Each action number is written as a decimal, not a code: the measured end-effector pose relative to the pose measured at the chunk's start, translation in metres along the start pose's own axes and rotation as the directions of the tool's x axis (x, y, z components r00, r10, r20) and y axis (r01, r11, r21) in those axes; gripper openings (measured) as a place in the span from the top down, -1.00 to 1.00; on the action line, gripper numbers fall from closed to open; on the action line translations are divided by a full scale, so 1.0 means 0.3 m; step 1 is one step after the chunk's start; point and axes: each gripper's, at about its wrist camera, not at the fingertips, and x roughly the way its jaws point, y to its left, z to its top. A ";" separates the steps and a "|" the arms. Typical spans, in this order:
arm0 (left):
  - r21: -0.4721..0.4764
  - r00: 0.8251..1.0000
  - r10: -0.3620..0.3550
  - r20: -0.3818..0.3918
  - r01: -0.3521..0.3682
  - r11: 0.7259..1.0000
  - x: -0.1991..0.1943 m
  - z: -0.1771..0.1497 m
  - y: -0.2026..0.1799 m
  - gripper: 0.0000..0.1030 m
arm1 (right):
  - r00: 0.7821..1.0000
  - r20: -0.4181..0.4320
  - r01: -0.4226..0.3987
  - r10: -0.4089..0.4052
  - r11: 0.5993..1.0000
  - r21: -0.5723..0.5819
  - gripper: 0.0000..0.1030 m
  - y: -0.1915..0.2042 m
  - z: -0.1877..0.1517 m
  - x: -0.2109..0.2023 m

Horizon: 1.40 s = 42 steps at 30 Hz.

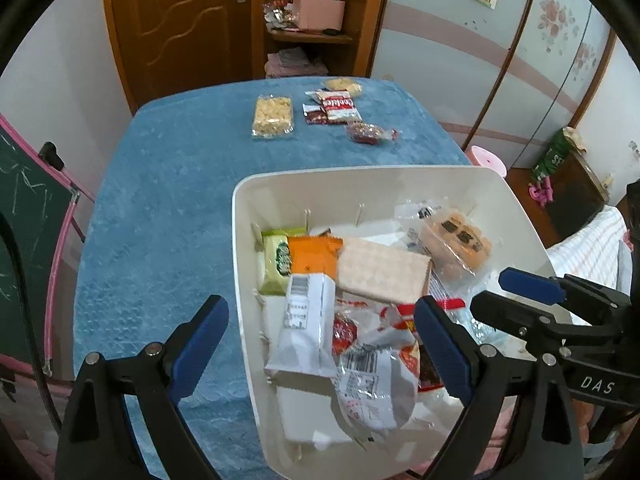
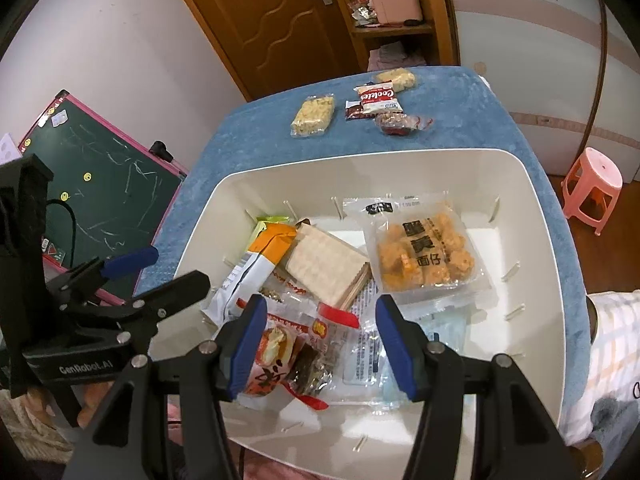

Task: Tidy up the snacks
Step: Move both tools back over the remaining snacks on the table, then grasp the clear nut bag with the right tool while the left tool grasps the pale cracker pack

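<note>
A white bin (image 1: 244,240) (image 2: 532,216) sits on the blue table, full of mixed snack packets: a wafer pack (image 1: 384,270) (image 2: 328,266), an orange fried-snack pack (image 1: 456,240) (image 2: 424,256), a white-orange packet (image 1: 308,320) (image 2: 256,268) and red-wrapped snacks (image 2: 280,344). At the table's far end lie a yellow puffed-snack pack (image 1: 273,116) (image 2: 313,116), a Cookies packet (image 1: 340,106) (image 2: 378,97) and a red candy (image 1: 370,133) (image 2: 400,124). My left gripper (image 1: 320,348) is open, straddling the bin's left wall. My right gripper (image 2: 320,344) is open and empty, low over the bin's near packets.
A green chalkboard (image 1: 24,240) (image 2: 104,200) stands left of the table. A pink stool (image 2: 592,184) stands to the right. A wooden door and shelf (image 1: 304,20) are behind the table. Blue tablecloth (image 1: 160,200) lies bare left of the bin.
</note>
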 end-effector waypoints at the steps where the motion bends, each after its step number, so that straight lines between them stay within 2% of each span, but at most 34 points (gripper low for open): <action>1: 0.000 1.000 0.007 0.004 -0.007 1.000 0.001 0.007 0.001 -0.81 | 1.000 0.001 0.002 -0.002 1.000 0.000 -0.11 -0.001 0.003 0.002; 6: -0.005 1.000 0.028 0.010 -0.028 1.000 0.002 0.048 0.017 -0.81 | 1.000 0.003 0.000 0.000 1.000 -0.013 -0.11 0.000 0.036 0.001; 12: -0.012 0.994 0.070 0.090 -0.069 0.998 -0.049 0.195 0.065 -0.81 | 0.998 0.051 0.039 -0.034 0.994 -0.105 -0.11 0.034 0.159 -0.046; 18: -0.007 0.985 0.091 0.149 -0.091 0.996 -0.080 0.416 0.128 -0.81 | 0.992 0.117 0.070 -0.052 0.985 -0.157 -0.11 0.031 0.379 -0.104; 22: -0.010 0.982 0.103 0.158 -0.103 0.995 -0.057 0.592 0.162 -0.81 | 0.983 0.154 0.119 -0.094 0.979 -0.163 -0.11 -0.004 0.584 -0.117; 27: 0.018 0.977 0.141 0.163 -0.146 0.989 0.031 0.817 0.167 -0.81 | 0.992 0.096 0.097 -0.085 0.988 -0.119 -0.11 -0.073 0.814 -0.047; 31: 0.004 0.973 0.176 0.150 -0.178 0.984 0.167 0.958 0.179 -0.81 | 0.994 0.030 0.110 -0.107 0.987 -0.113 -0.11 -0.133 0.948 0.096; 34: -0.001 0.975 0.201 0.095 -0.202 0.979 0.311 1.023 0.194 -0.81 | 0.992 -0.050 0.109 -0.114 0.989 -0.104 -0.11 -0.184 0.990 0.246; 37: -0.002 0.983 0.183 -0.034 -0.183 0.983 0.504 1.037 0.220 -0.81 | 0.984 -0.153 0.085 -0.096 0.993 -0.076 -0.11 -0.247 0.987 0.407; 40: -0.026 0.972 0.173 -0.160 -0.179 0.983 0.692 1.008 0.245 -0.81 | 0.963 -0.267 0.039 -0.050 0.998 -0.044 -0.11 -0.296 0.952 0.562; 42: -0.030 0.964 0.165 -0.210 -0.175 0.984 0.774 0.980 0.250 -0.81 | 0.947 -0.318 0.041 -0.053 0.998 -0.045 -0.11 -0.311 0.921 0.650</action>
